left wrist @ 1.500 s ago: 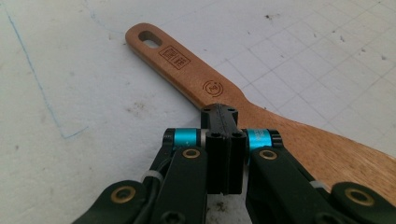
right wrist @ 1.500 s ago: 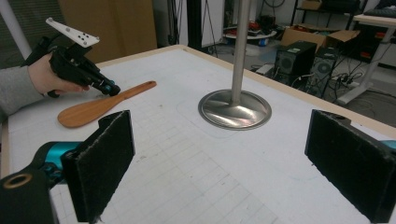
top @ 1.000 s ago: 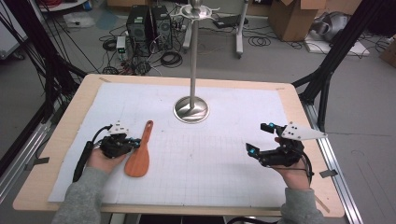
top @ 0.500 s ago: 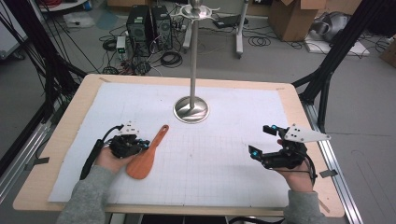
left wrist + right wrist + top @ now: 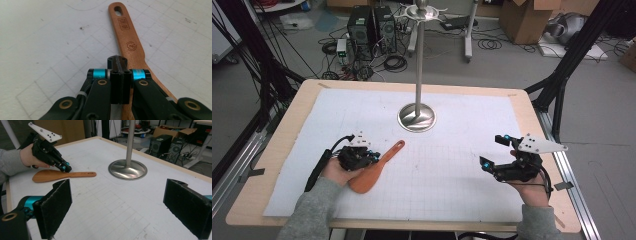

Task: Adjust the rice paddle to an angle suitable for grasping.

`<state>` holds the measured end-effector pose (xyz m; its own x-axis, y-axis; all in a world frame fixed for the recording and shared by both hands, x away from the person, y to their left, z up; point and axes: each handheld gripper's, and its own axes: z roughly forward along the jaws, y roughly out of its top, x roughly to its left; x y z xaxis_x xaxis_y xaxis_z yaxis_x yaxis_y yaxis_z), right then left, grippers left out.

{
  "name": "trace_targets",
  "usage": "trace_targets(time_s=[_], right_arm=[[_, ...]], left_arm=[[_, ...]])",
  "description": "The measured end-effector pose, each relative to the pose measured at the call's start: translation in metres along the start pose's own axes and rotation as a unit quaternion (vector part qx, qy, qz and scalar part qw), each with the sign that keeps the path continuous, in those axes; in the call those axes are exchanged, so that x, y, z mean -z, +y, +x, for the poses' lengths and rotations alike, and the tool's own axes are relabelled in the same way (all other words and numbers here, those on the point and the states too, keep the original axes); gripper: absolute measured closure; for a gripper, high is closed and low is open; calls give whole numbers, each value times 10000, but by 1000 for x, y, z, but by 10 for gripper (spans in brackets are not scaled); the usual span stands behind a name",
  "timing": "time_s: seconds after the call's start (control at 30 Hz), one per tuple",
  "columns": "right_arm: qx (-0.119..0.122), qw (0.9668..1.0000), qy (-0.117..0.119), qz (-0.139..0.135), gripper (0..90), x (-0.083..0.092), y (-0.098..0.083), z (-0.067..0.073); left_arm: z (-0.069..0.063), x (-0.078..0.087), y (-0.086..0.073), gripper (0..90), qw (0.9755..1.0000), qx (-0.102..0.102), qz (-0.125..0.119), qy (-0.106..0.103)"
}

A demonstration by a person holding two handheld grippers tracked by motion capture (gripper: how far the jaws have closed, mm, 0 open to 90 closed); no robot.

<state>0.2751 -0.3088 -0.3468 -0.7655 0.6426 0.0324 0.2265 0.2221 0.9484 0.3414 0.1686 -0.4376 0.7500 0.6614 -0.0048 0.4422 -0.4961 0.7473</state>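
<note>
A wooden spatula [image 5: 373,171] lies flat on the white gridded mat [image 5: 452,120], with its holed handle pointing up and right toward the stand. My left gripper [image 5: 374,156] is shut, jaws pressed together with nothing between them. Its tips sit low over the spatula's [image 5: 127,37] neck, where handle meets blade, in the left gripper view [image 5: 117,61]. The right gripper view shows that left gripper [image 5: 65,167] touching the spatula [image 5: 62,174] from above. My right gripper [image 5: 493,151] hovers open at the mat's right side, its pads [image 5: 56,205] wide apart and empty.
A metal stand with a round base [image 5: 417,117] and tall pole [image 5: 419,55] rises at the mat's far middle. The wooden table edge [image 5: 532,105] frames the mat. Computers, cables and boxes lie on the floor beyond.
My left gripper has shifted to the right. The spatula has turned clockwise with it, its handle swinging from nearly straight away to up and right. The right gripper has stayed put.
</note>
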Motion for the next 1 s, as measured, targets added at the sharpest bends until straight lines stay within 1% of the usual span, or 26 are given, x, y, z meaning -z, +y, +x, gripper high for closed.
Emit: trace_targets(time_s=[0.03,0.07,0.1,0.13,0.2,0.27,0.3,0.37,0.47,0.57,0.6,0.63,0.67,0.83,0.87,0.9,1.0], right_arm=[[4,10000,13,3,70,0,0,0],[1,10000,7,6,70,1,0,0],[1,10000,7,6,70,1,0,0],[11,10000,-3,-25,70,1,1,0],[-28,10000,-3,-12,70,2,1,0],[-20,10000,-3,-23,70,1,1,-1],[-15,10000,0,-23,70,1,1,-1],[-18,10000,10,-36,70,0,2,0],[15,10000,35,-59,70,-1,4,0],[16,9999,59,-99,70,-1,4,-1],[14,9999,61,-104,70,-2,5,-2],[-8,9999,55,-106,70,-2,5,-2],[16,9999,60,-85,70,-3,5,-2],[24,9999,93,-58,70,-6,5,-2],[36,9999,87,-62,70,-6,5,-2],[41,9999,93,-66,70,-6,5,-2],[36,9999,109,-70,70,-6,5,-1]], left_arm=[[0,3,1,897,10000,15,-53,32],[0,7,2,897,9999,45,-130,17],[0,7,2,897,9999,45,-130,17],[-4,13,5,897,9996,66,-275,-30],[-12,17,8,897,9993,22,-341,-129],[-20,15,10,897,9993,-70,-323,-180],[-26,13,11,897,9993,-120,-270,-220],[-34,9,11,897,9992,-159,-218,-288],[-43,4,8,897,9992,-240,-91,-308],[-46,3,6,897,9991,-263,-99,-320],[-48,3,3,897,9991,-218,-106,-334],[-48,3,3,897,9991,-218,-106,-334],[-50,3,1,897,9991,-168,-82,-388],[-52,6,-3,897,9988,-117,-74,-461],[-52,8,-3,897,9984,-119,-137,-543],[-52,9,-4,897,9981,-110,-166,-579],[-53,9,-6,897,9981,-102,-101,-592]])
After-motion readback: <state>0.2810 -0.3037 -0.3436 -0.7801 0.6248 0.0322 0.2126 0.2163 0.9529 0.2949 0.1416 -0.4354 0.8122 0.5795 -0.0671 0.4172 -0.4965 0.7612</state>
